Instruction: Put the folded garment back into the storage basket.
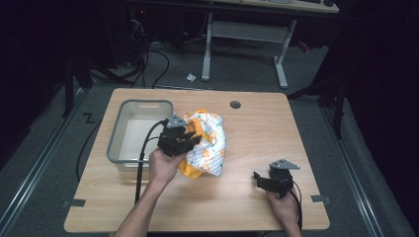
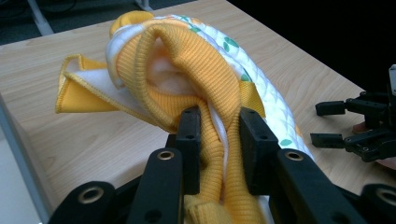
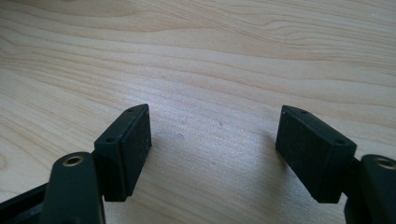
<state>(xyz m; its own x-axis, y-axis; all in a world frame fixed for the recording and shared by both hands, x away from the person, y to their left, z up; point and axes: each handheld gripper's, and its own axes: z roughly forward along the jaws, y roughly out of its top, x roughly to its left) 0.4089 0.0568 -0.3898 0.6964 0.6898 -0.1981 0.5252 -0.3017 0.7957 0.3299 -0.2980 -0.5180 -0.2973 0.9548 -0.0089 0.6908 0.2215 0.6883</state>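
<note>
My left gripper [image 2: 218,135] pinches a fold of the orange ribbed cuff of the quilted baby garment [image 1: 207,143], with the cloth bunched thick between the two pads. The garment is a crumpled heap of white printed quilting and orange trim on the wooden table [image 1: 257,197], just beside the right wall of the grey plastic bin [image 1: 114,134], with part of it hanging from my jaws. My right gripper [image 1: 267,181] rests well apart near the table's right front edge, its jaws spread wide over bare wood with nothing between them.

My worry is that I only have one fold of the knit. The ribbing is stretchy and could slide out of the pads as the weight of the rest pulls down, dropping the heap short of the bin. If I swing toward the bin, I judge the trailing quilted part may drag over the rim and catch there, or drape half outside. The cable [image 1: 143,153] trailing from my left gripper crosses the bin's near corner and might snag the cloth too
</note>
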